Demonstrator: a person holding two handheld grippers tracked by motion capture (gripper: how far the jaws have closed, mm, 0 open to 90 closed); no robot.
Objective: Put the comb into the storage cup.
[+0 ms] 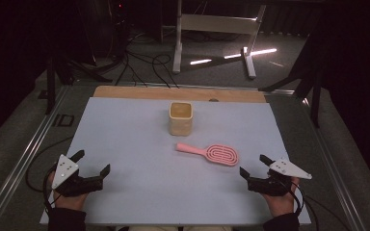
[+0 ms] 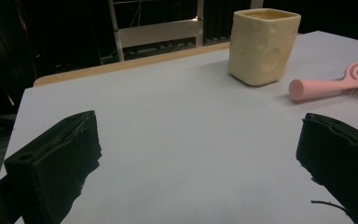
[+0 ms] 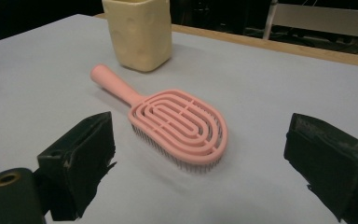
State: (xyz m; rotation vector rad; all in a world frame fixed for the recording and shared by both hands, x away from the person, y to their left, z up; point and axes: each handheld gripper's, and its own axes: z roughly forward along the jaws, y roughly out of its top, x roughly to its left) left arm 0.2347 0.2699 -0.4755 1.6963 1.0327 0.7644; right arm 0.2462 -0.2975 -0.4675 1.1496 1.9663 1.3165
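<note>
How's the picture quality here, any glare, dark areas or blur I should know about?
High view: the table is evenly lit, the room behind is dark, and bright glare streaks lie on the floor. Left gripper view: the cup looks sharp, the near fingers soft. Right gripper view: the pink hairbrush is clear with a faint shadow beneath.

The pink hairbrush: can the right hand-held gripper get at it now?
Probably yes. The right hand-held gripper is open and points at the pink hairbrush, with only bare table between them.

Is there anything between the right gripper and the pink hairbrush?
No. In the right gripper view, only bare table lies between the open right gripper and the hairbrush.
</note>
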